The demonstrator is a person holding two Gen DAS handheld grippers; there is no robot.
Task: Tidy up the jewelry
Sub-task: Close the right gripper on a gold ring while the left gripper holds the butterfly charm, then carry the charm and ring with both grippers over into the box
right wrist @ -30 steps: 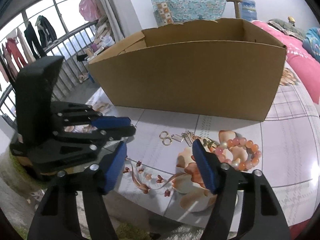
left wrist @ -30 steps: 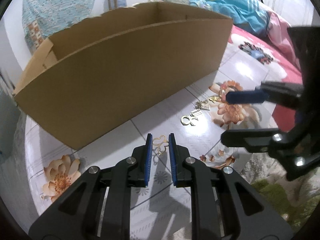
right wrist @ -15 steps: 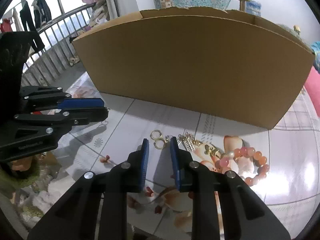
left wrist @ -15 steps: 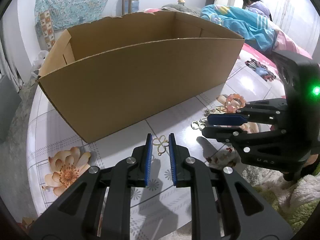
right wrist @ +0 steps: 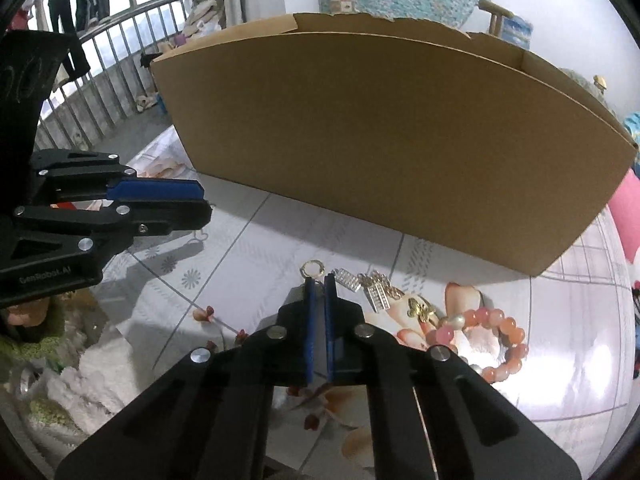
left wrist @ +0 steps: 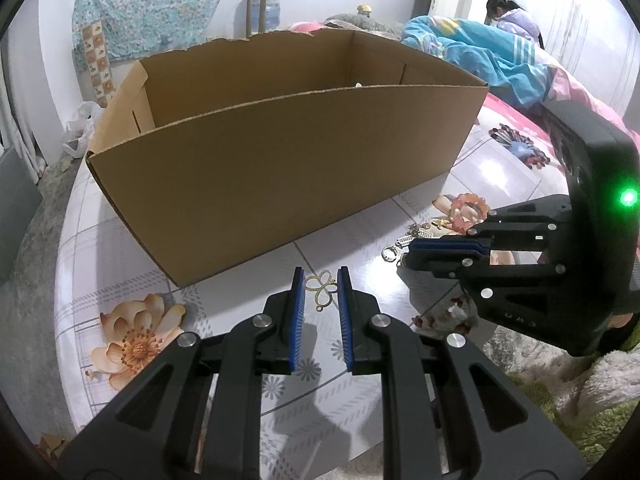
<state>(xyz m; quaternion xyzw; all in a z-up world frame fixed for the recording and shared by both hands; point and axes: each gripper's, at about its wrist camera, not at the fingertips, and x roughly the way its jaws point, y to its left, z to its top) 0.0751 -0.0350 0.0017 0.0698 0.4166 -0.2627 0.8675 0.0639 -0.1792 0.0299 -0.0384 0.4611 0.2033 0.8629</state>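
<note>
My left gripper [left wrist: 321, 276] is shut on a gold butterfly-shaped pendant [left wrist: 320, 289], held just above the table in front of the open cardboard box [left wrist: 280, 168]. From the right wrist view this gripper [right wrist: 204, 206] shows at the left. My right gripper [right wrist: 318, 276] is shut on a gold hoop earring [right wrist: 313, 269], whose ring sticks out past the tips. Beside it lie silver charms [right wrist: 372, 288], a small gold charm [right wrist: 420, 308] and a pink bead bracelet [right wrist: 496, 336]. The left wrist view shows the right gripper [left wrist: 408, 254] low over that pile.
The round table [right wrist: 240, 272] has a flower-patterned cover, and the box fills its far half. A bed with blue and pink blankets [left wrist: 480, 60] and a seated person [left wrist: 508, 12] are behind. A balcony railing [right wrist: 100, 72] is at the left, a fluffy rug [left wrist: 560, 380] below.
The right gripper's jaws went from wide open to shut, closing on the hoop earring as it moved in over the pile. The left gripper kept the pendant and barely moved.
</note>
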